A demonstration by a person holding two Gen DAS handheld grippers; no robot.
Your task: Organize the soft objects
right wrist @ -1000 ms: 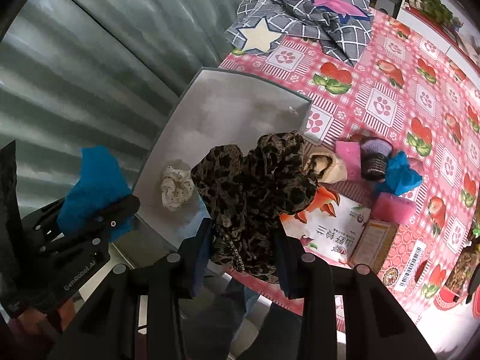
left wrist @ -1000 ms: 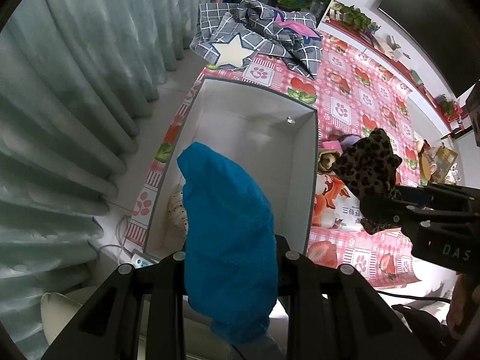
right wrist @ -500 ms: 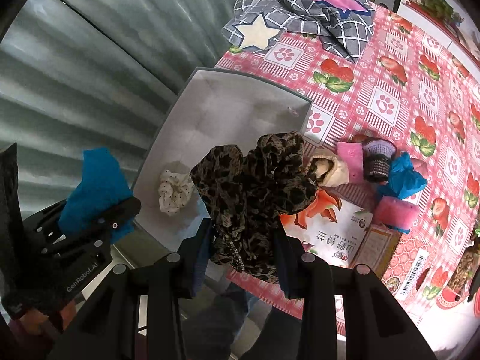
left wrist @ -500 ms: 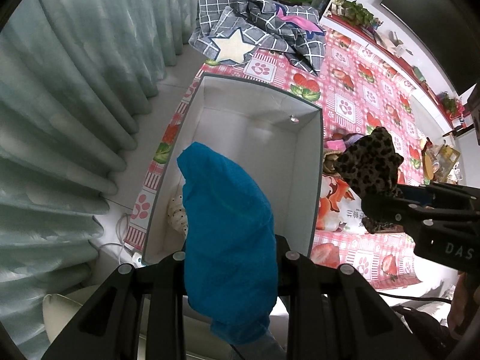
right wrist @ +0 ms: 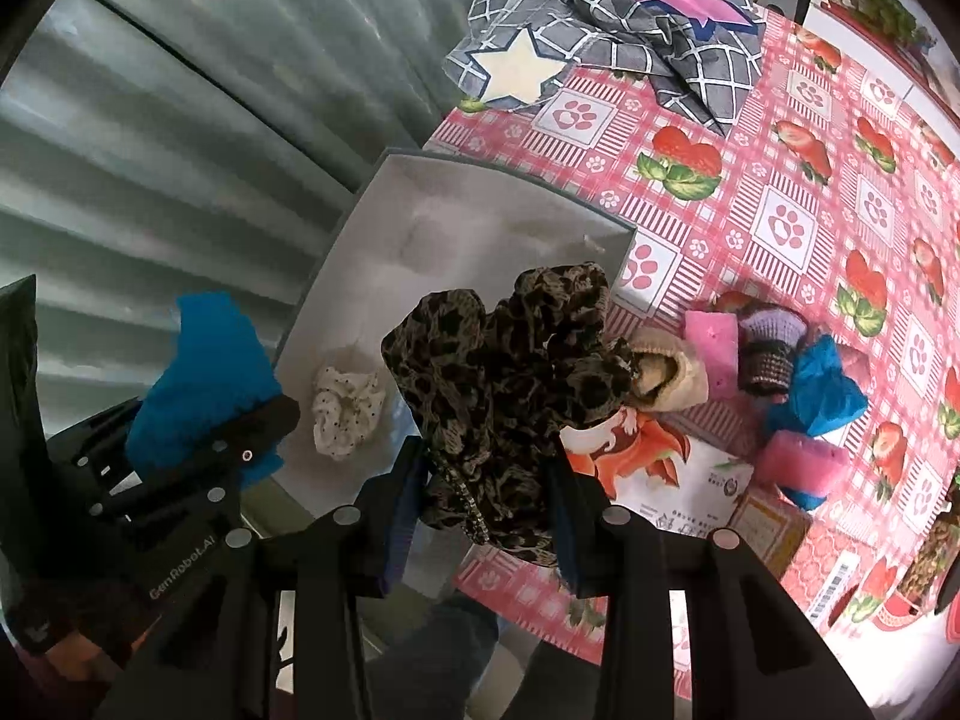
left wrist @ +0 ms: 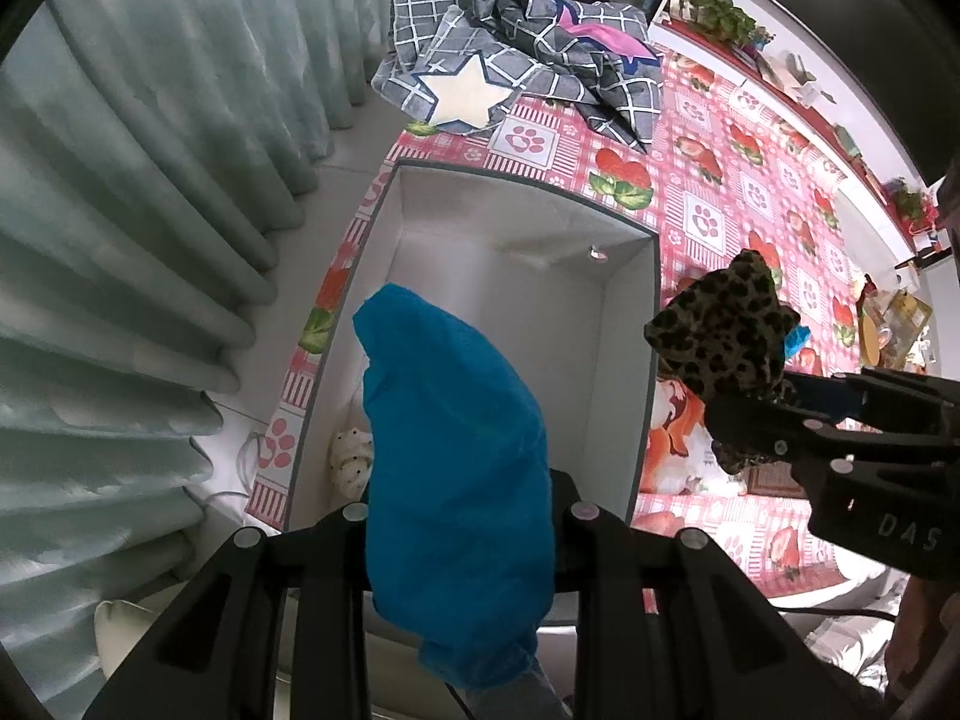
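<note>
The soft blue cloth bundle (left wrist: 456, 498) stands clamped in my left gripper (left wrist: 462, 516), long axis running forward, its tip over the white open storage box (left wrist: 624, 384). My right gripper (right wrist: 486, 480) pinches a leopard-print fabric piece (right wrist: 510, 372). I'd lower each inside the box walls before letting go.

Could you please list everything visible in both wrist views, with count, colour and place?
storage box: one, white inside, table's curtain side
spotted scrunchie: one, cream, inside box
blue cloth: one, held above box
leopard-print cloth: one, brown-black, held beside box
checked bedding: one, grey, far table end
small soft items: several, pink, blue, beige, purple, on tablecloth
printed bag: one, white-orange, near table edge
tablecloth: one, pink-patterned
curtain: one, pale green, beside table
left gripper: black, shut on blue cloth
right gripper: black, shut on leopard-print cloth
</note>
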